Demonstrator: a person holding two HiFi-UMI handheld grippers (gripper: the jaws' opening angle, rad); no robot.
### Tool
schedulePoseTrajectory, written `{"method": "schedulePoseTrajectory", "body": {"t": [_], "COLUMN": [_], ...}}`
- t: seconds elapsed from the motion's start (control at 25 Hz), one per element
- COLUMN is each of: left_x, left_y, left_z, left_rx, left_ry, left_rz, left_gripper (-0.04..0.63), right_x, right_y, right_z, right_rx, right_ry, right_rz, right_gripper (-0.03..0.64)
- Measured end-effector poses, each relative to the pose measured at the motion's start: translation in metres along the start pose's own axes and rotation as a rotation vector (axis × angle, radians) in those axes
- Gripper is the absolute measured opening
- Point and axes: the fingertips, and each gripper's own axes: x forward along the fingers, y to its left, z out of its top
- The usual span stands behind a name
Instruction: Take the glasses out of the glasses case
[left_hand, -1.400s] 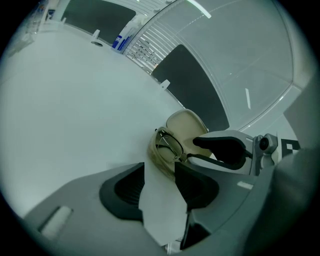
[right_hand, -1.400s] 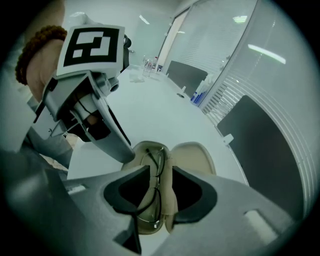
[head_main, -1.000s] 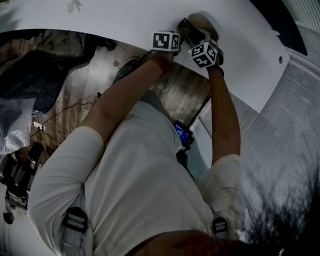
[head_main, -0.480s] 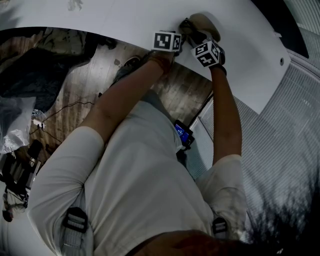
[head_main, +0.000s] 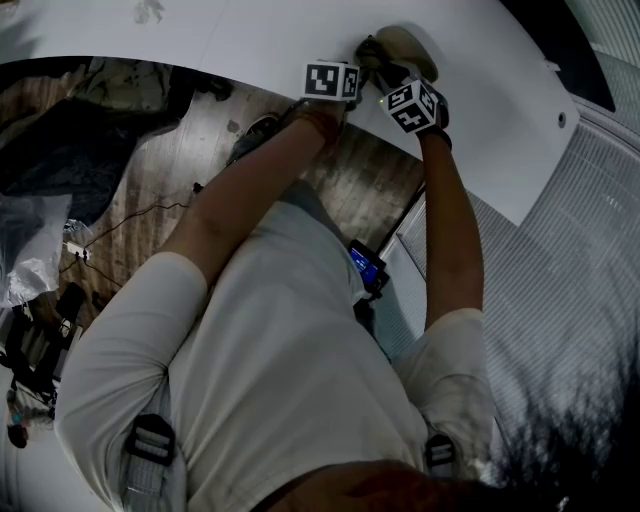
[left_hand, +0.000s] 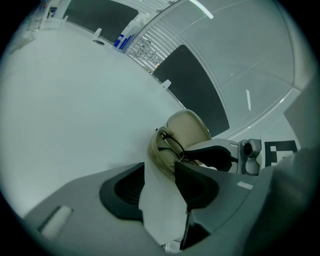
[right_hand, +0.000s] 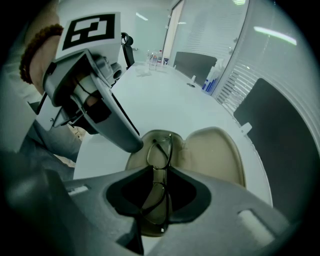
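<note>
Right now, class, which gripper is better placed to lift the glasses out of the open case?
Right. The right gripper has just been closing its jaws onto the glasses in the case; the left gripper stands open at the case's rim.

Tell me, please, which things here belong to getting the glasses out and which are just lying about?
Job in hand:
glasses
glasses case, open
right gripper, jaws have just been closing on the glasses
left gripper, jaws open, beside the case

Lying about:
bottles far down the table
plastic bag
chair
</note>
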Motion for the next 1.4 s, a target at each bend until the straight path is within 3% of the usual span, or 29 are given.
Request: {"method": "schedulePoseTrajectory", "body": {"t": [0.48,1.4], "left_x": [-0.004,-0.019], "left_y": [-0.003,-0.031], "left_z": [0.004,0.014], "left_rx": [0.01,0.05], "left_ry": [-0.011,-0.05], "left_rz": [0.009,-0.028], "left_gripper": [0.19,0.187], "right_x": [-0.015,-0.043], "right_y": [0.009,-0.006], "right_z": [0.01,0.017], "right_rx": [0.015,0.047], "right_ry": [-0.048,-0.097], "right_rz": [0.036,-0.044], "right_gripper": [0.018,0.017]}}
